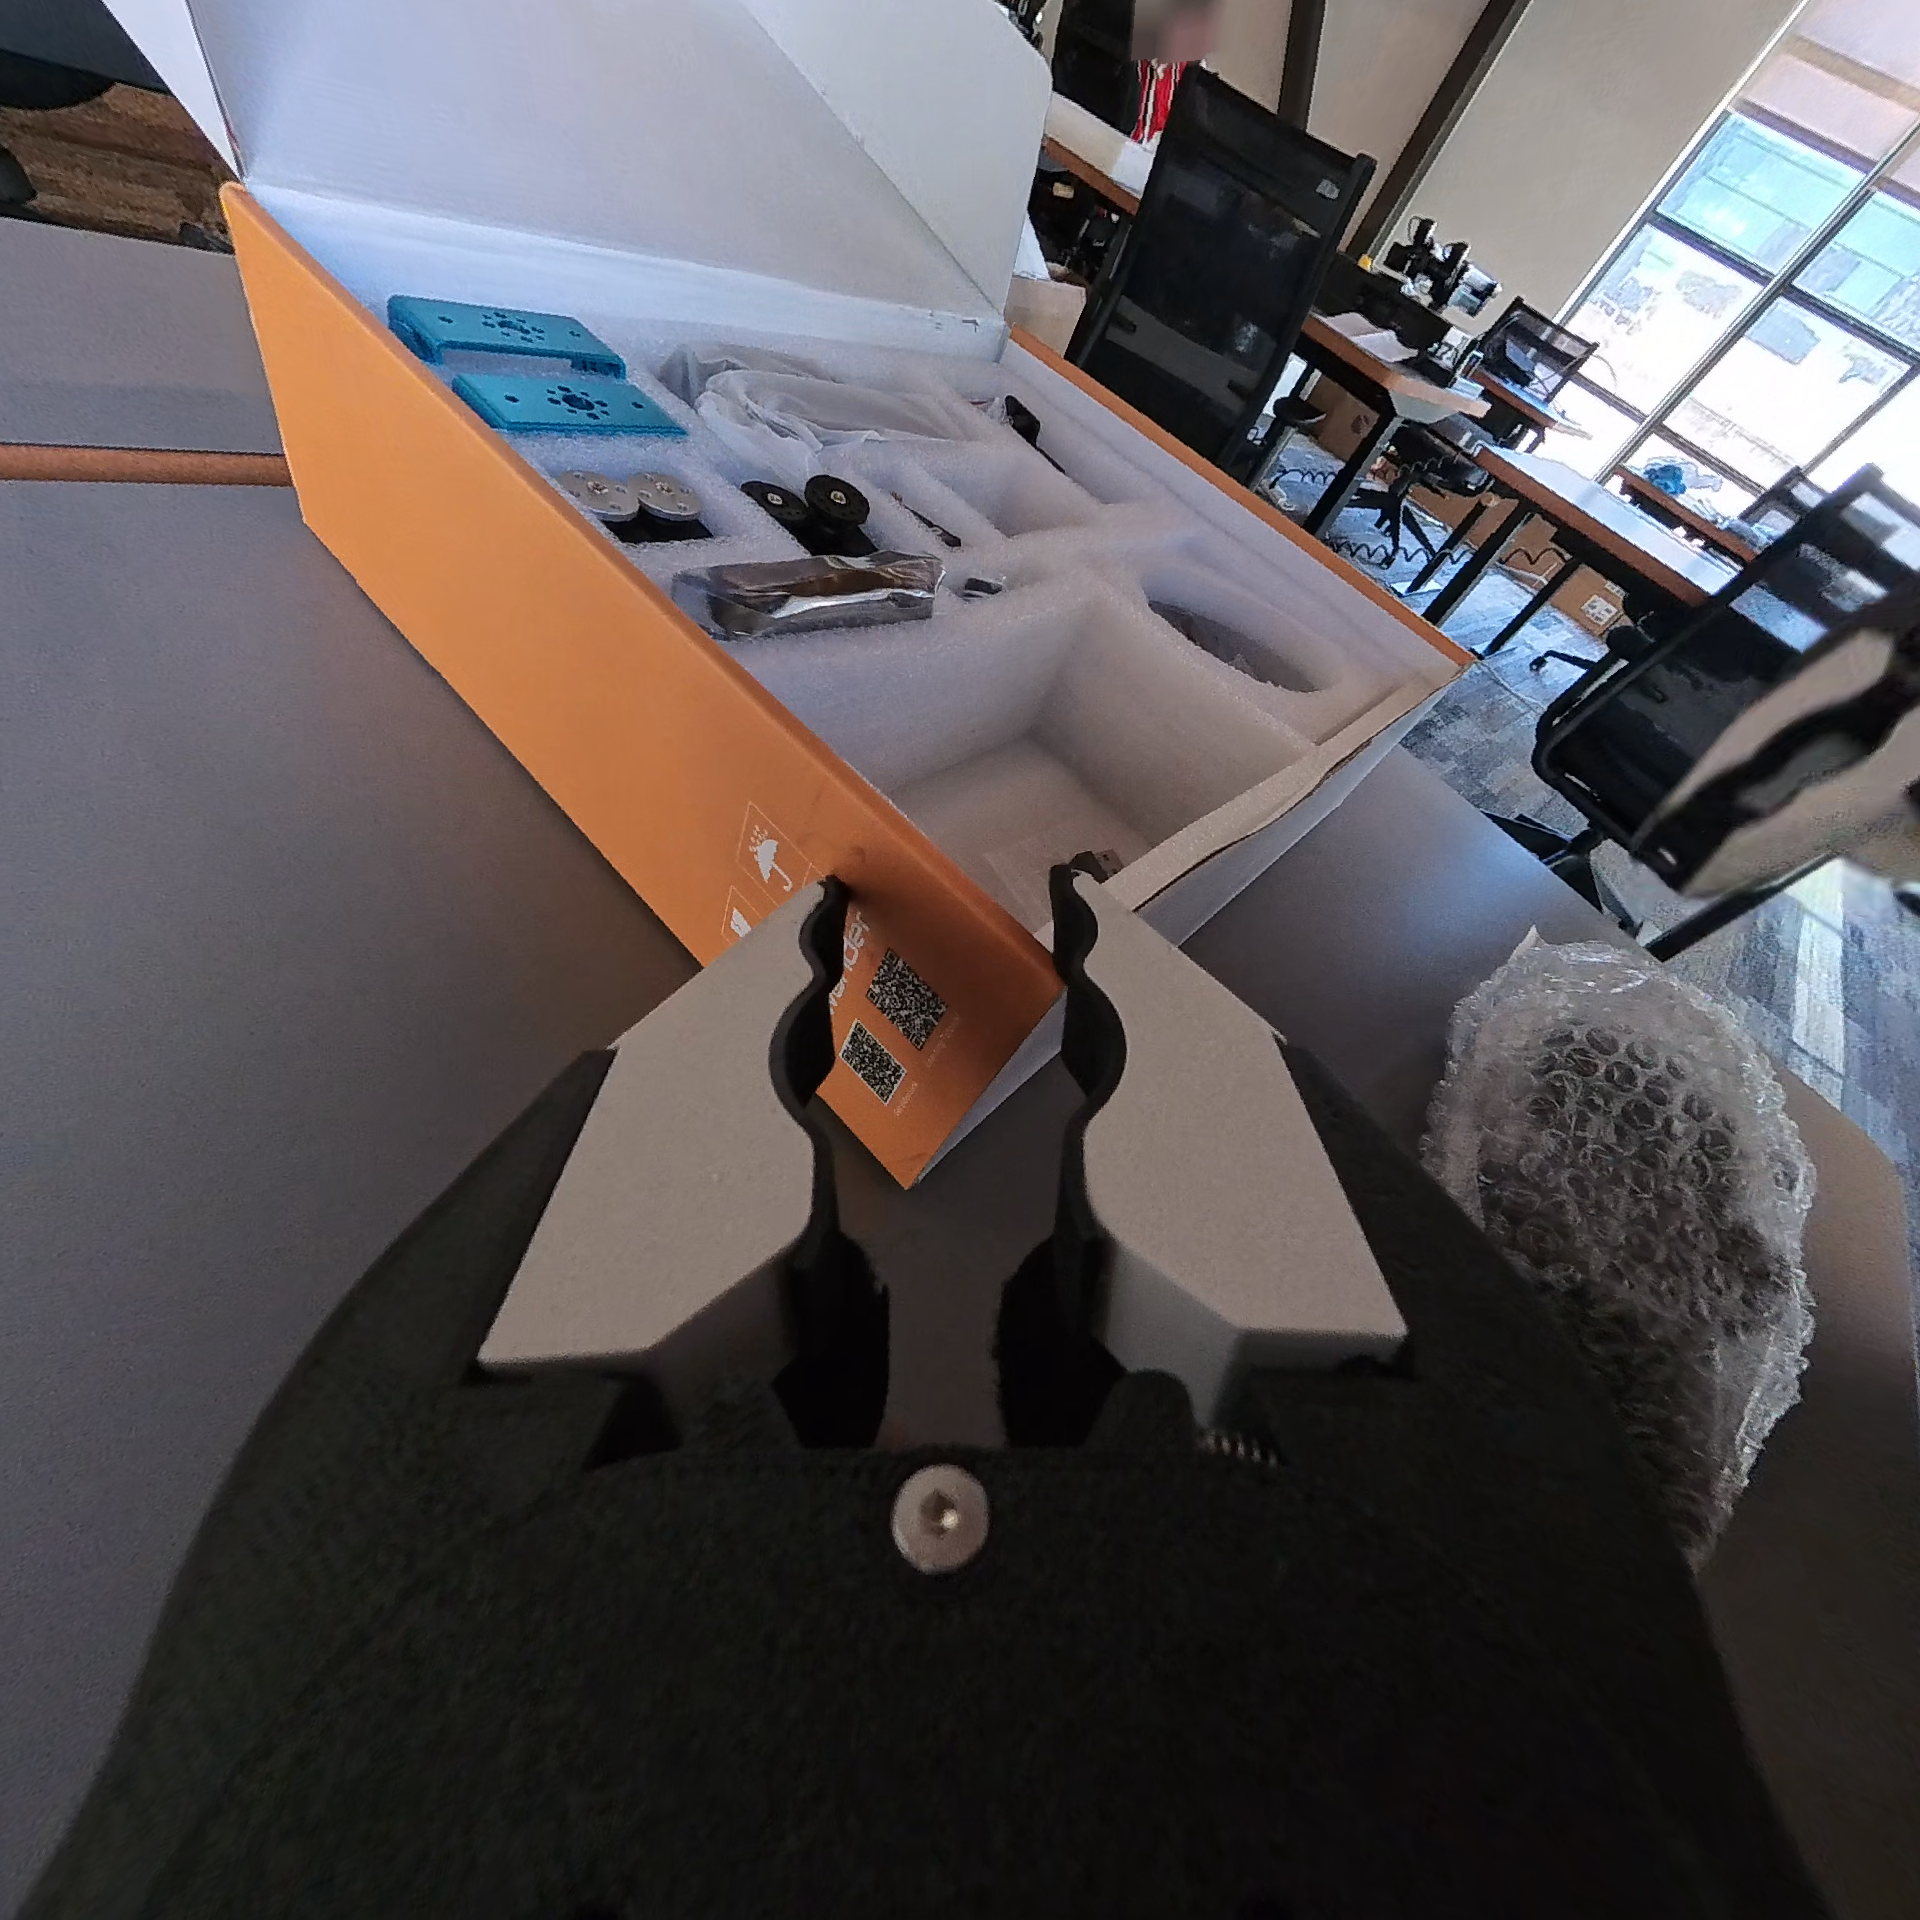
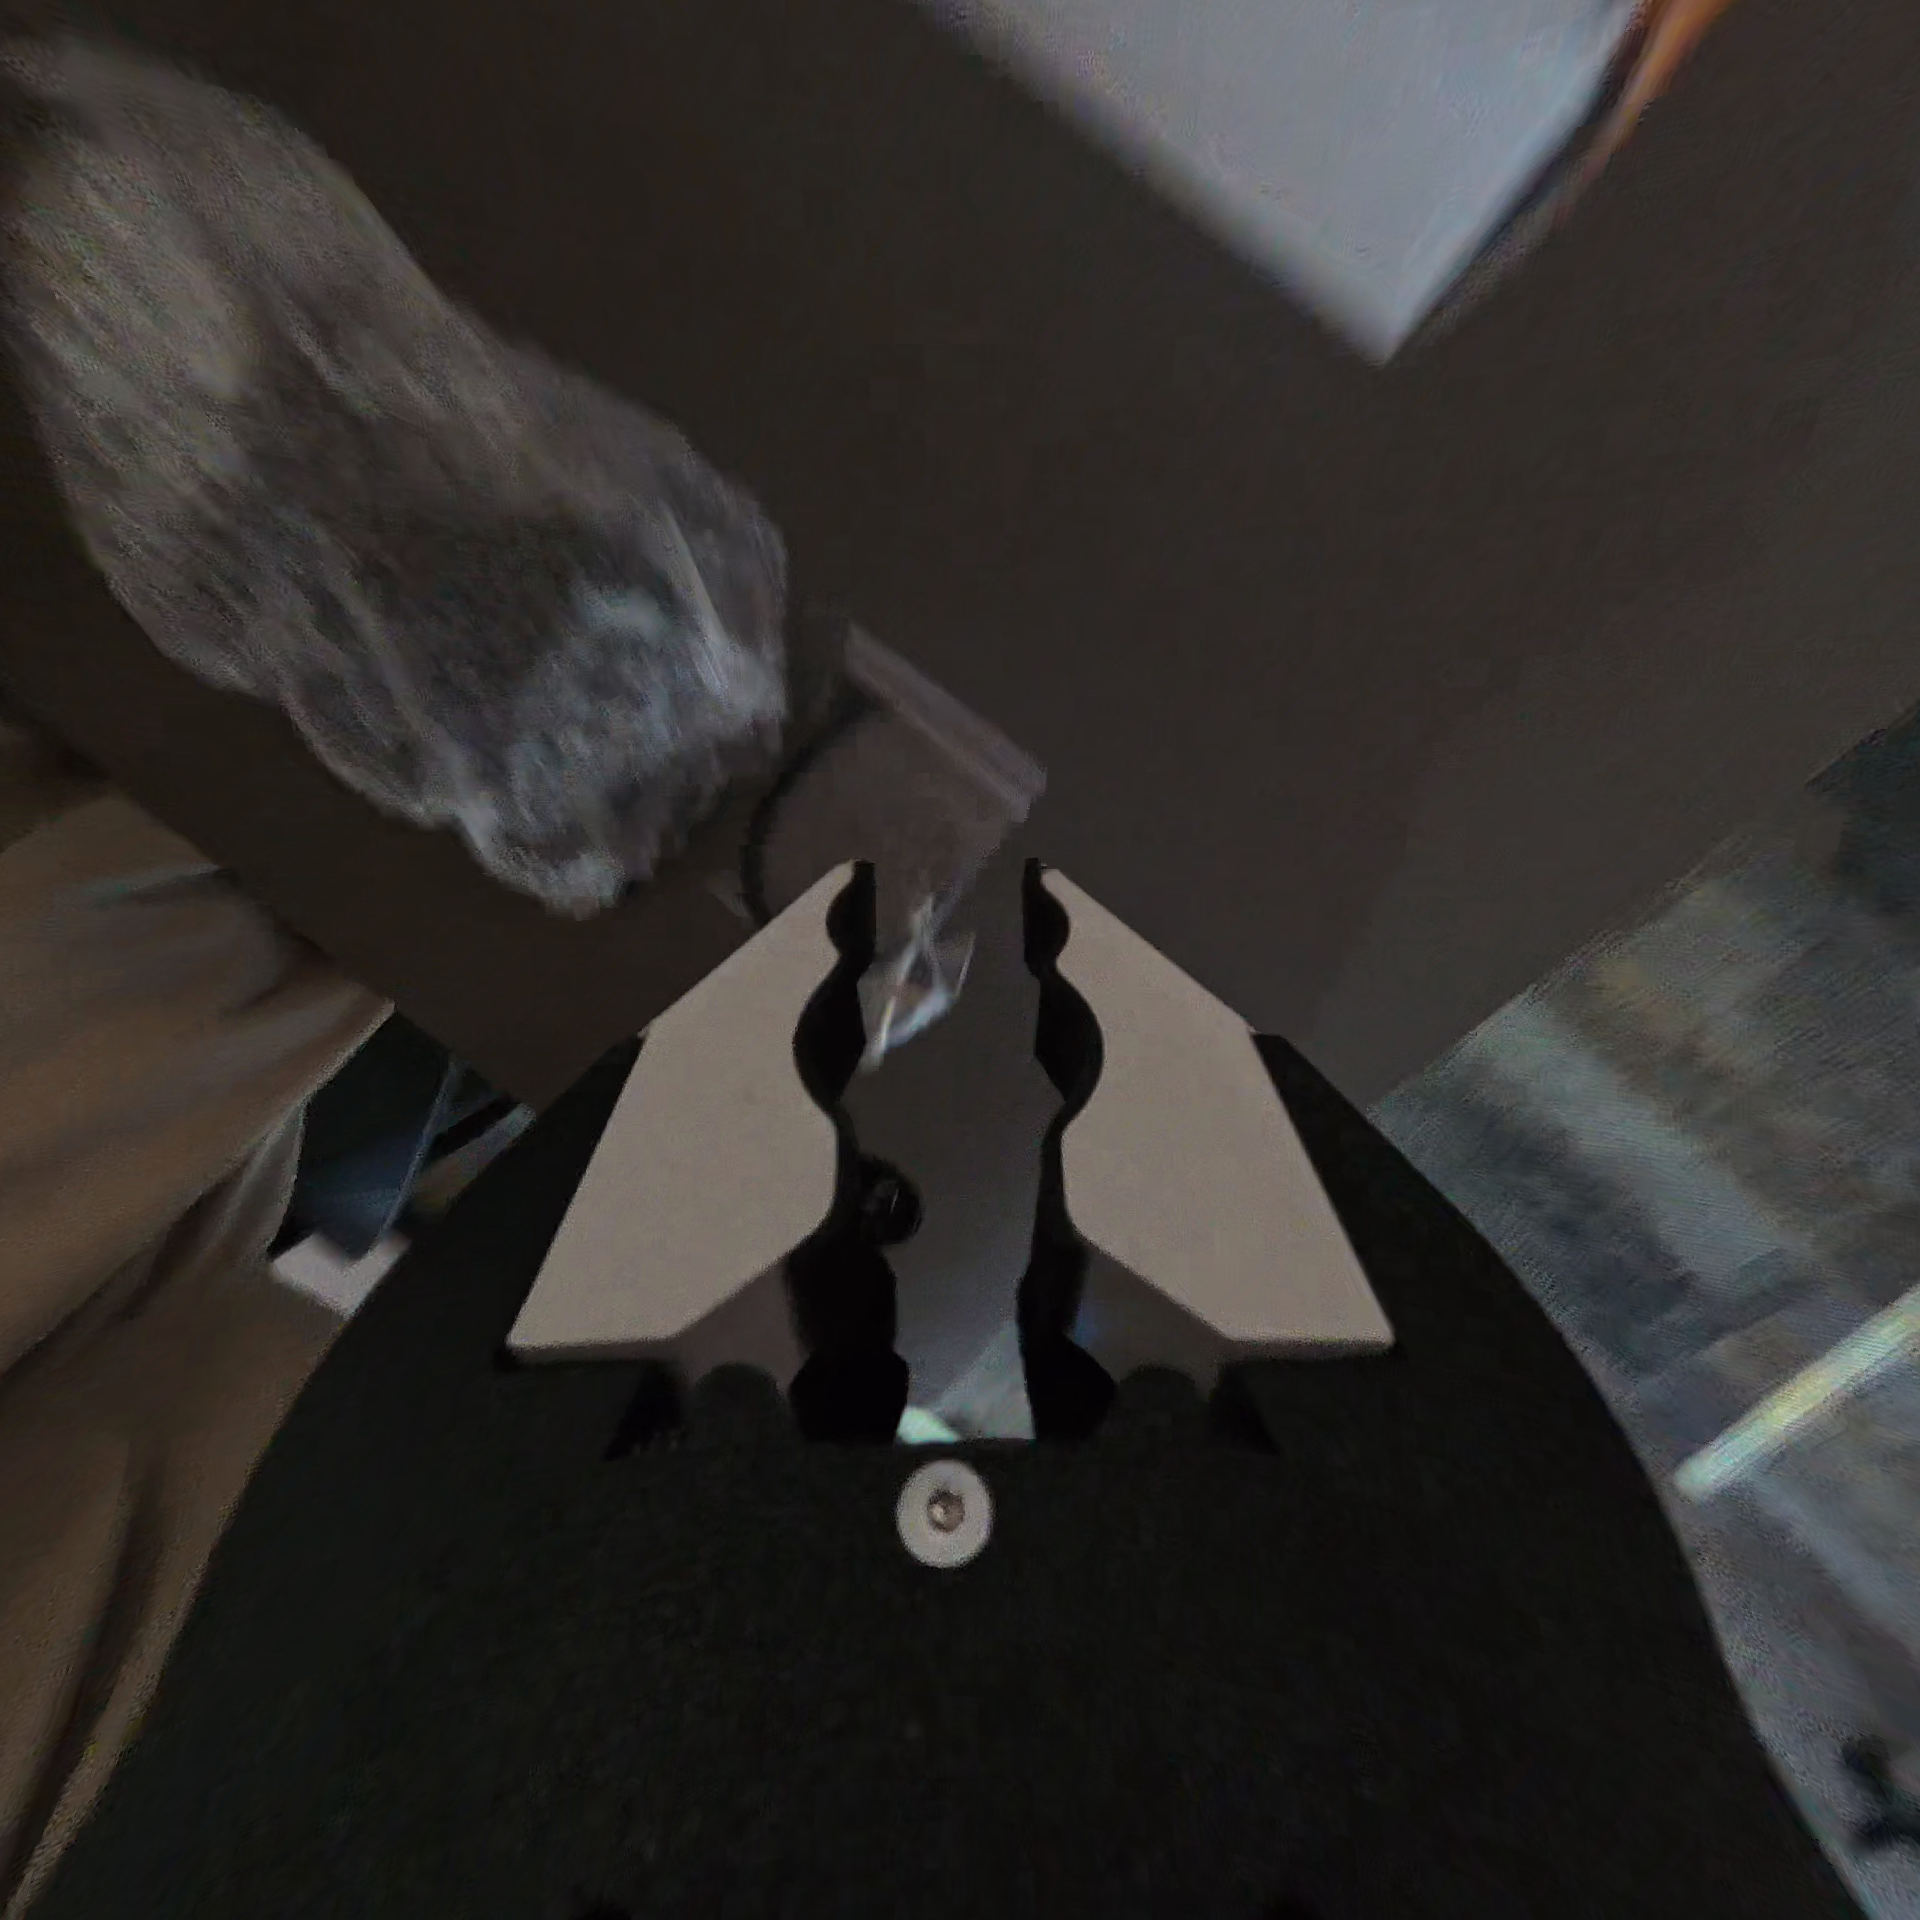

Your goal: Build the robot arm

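My left gripper (image 1: 945,883) is open and empty, its tips over the near corner of an open orange box (image 1: 582,623) on a grey table (image 1: 260,935). The box's white foam insert (image 1: 1039,582) holds two blue plates (image 1: 509,332), silver discs (image 1: 623,494), black wheels (image 1: 810,499) and a silver foil packet (image 1: 810,597). A bubble-wrapped bundle (image 1: 1621,1174) lies to the right of the left gripper. My right gripper (image 2: 948,868) has its fingers apart beside that bundle (image 2: 364,499). A clear shiny scrap (image 2: 920,966) sits between them, too blurred to identify. The right gripper also shows in the left wrist view (image 1: 1756,769).
The box lid (image 1: 623,135) stands open at the back. A corner of the box (image 2: 1351,135) shows in the right wrist view. Black office chairs (image 1: 1216,270) and wooden desks (image 1: 1590,520) stand beyond the table's right edge, with windows (image 1: 1787,312) behind them. My hands' fingertips stand some 35 centimeters from each other. My right tips are roughly 15 centimeters from the bubble-wrapped bundle (image 1: 1621,1174).
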The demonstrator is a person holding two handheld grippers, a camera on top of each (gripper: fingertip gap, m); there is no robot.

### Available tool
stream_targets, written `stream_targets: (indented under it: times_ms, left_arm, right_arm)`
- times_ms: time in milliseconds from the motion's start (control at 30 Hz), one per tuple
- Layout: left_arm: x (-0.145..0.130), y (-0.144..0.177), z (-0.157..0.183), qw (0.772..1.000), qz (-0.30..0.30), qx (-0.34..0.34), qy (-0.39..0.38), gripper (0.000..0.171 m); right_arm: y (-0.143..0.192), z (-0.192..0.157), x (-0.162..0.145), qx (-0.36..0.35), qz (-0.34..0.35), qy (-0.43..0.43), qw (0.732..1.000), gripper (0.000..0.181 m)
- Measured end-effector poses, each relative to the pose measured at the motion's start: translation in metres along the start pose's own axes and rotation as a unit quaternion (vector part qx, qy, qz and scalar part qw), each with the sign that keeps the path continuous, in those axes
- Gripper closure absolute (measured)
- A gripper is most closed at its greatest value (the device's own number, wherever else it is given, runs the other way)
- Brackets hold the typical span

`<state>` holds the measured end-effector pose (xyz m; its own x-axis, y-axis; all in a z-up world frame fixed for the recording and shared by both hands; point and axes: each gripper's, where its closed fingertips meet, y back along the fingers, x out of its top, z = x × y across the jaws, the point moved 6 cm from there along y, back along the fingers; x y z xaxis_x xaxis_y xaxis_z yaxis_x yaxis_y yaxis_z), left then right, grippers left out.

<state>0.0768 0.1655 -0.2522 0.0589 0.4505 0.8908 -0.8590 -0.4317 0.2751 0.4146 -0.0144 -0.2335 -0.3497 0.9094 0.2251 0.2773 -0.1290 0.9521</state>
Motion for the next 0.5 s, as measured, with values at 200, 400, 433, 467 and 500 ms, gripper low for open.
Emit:
stream_targets:
  times_ms: [200, 400, 433, 467, 500]
  left_arm:
    - [-0.001, 0.0, 0.0, 1.0, 0.002, -0.005, 0.009, 0.134]
    - [-0.001, 0.0, -0.002, 1.0, 0.004, -0.016, 0.026, 0.13]
    - [-0.002, 0.0, -0.002, 0.999, 0.004, -0.017, 0.029, 0.13]
    - [-0.002, 0.0, -0.002, 0.999, 0.005, -0.018, 0.032, 0.13]
    - [-0.002, 0.0, -0.002, 0.999, 0.005, -0.019, 0.035, 0.13]
  right_arm:
    - [0.006, -0.049, 0.161, 0.007, 0.184, 0.207, 0.961, 0.15]
    - [-0.086, -0.06, 0.241, 0.042, 0.003, 0.394, 0.918, 0.145]
    - [-0.099, -0.06, 0.244, 0.042, -0.035, 0.41, 0.91, 0.145]
    - [-0.108, -0.06, 0.245, 0.048, -0.057, 0.422, 0.903, 0.147]
    - [-0.115, -0.061, 0.246, 0.053, -0.07, 0.432, 0.897, 0.149]
